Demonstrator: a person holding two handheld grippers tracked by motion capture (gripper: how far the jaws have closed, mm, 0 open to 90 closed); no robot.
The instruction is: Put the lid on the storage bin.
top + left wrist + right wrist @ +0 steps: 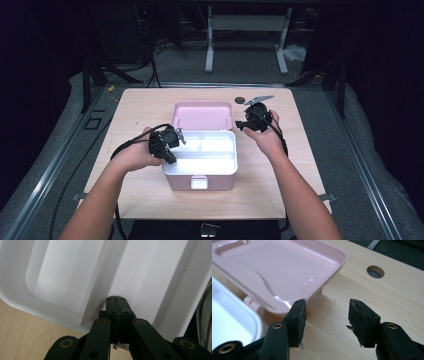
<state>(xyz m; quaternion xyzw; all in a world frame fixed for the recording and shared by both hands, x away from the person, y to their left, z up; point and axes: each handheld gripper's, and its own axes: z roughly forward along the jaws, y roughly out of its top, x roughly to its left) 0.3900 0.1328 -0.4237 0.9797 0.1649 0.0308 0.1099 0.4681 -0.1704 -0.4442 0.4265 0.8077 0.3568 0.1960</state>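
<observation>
High view: wooden table (150, 105), grey floor (240, 65)

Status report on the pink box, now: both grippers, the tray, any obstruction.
Left gripper shut, tips over the white tray. Right gripper open, empty, beside the open pink lid. Pink box open on table. Nothing in the way.

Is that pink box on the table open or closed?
Open. The pink box's lid is swung back behind it, exposing the white tray inside.
</observation>
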